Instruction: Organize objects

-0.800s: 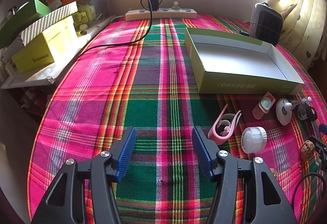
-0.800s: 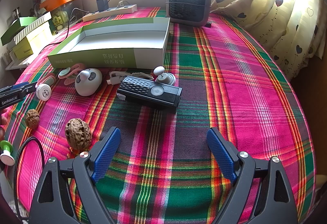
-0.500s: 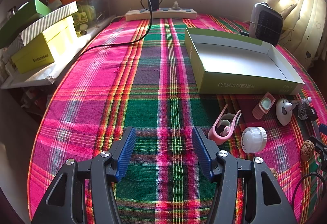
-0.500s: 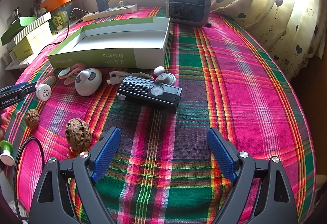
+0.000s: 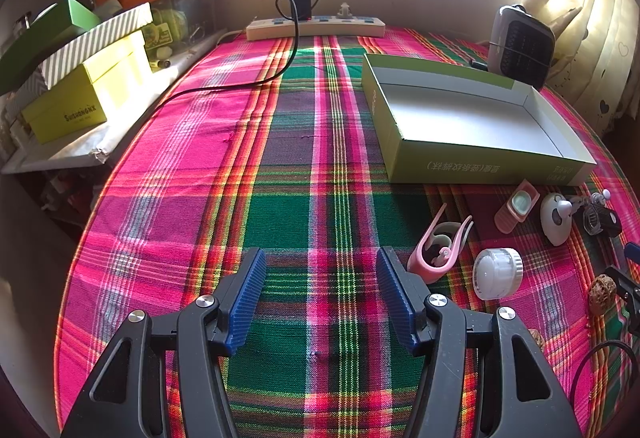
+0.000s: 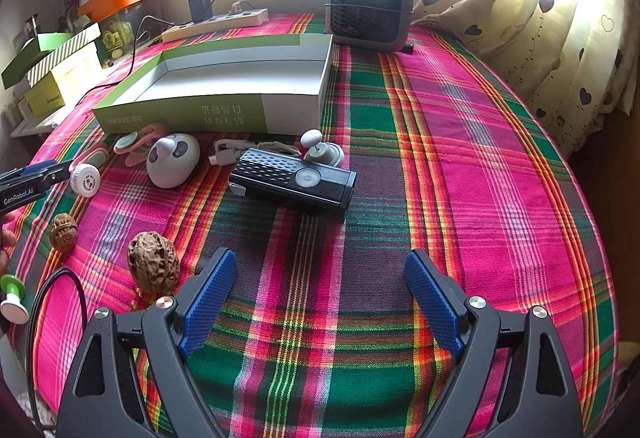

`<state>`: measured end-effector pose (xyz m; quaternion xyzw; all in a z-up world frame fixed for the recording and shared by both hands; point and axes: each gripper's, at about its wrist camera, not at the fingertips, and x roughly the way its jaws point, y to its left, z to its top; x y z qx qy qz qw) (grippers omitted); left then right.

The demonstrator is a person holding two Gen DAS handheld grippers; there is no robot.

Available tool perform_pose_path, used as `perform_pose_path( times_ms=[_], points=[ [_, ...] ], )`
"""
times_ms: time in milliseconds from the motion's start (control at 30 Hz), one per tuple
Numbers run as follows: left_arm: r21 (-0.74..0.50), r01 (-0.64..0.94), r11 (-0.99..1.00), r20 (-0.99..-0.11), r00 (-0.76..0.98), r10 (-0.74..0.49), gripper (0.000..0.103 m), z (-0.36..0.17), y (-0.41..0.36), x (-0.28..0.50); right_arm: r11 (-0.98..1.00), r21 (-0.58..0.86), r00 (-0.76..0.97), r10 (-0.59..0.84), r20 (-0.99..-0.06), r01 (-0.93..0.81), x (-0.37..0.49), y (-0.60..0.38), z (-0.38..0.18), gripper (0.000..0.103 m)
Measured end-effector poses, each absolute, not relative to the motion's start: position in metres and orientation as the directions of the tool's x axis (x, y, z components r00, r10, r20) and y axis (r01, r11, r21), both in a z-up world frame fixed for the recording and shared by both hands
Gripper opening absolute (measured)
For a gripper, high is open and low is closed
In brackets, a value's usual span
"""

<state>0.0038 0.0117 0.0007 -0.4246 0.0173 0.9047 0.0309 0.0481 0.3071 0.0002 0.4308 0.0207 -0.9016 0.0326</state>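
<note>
An open green box lies on the plaid cloth, nothing visible inside. In front of it lie small objects: a pink clip, a white round cap, a pink compact, a white panda-shaped gadget, a black device, a white cable and two walnuts. My left gripper is open and empty, left of the pink clip. My right gripper is open and empty, in front of the black device.
A grey heater stands behind the box. A power strip with a black cable lies at the far edge. Stacked boxes sit on a shelf at left. Curtains hang at right. A green-and-white peg lies at the near left.
</note>
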Motion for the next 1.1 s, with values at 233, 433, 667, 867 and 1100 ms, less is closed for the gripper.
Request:
perform_pose_path(
  times_ms=[233,433,667,867,1100],
  points=[
    [0.004,-0.071,-0.997,-0.769,-0.638,0.042,0.058,0.001,0.011,0.004,-0.997,-0.010,-0.627,-0.040,-0.778,0.076,0.048,0.307,0.000,0.087],
    [-0.007,-0.069,-0.998,-0.785,-0.618,0.048,0.057,0.002,0.009,0.004,-0.996,-0.005,-0.626,-0.052,-0.778,0.090,0.049,0.305,-0.001,0.087],
    [-0.028,-0.077,-0.997,-0.778,-0.625,0.070,0.057,0.015,0.002,0.024,-0.980,0.023,-0.665,-0.152,-0.731,0.198,0.059,0.289,0.011,0.087],
    [-0.033,-0.076,-0.997,-0.751,-0.656,0.075,0.057,0.031,-0.003,0.057,-0.955,0.041,-0.663,-0.236,-0.710,0.295,0.061,0.274,0.019,0.087],
    [-0.071,-0.095,-0.993,-0.725,-0.678,0.117,0.057,0.042,-0.007,0.096,-0.931,0.059,-0.634,-0.291,-0.716,0.361,0.068,0.262,0.014,0.086]
  ],
)
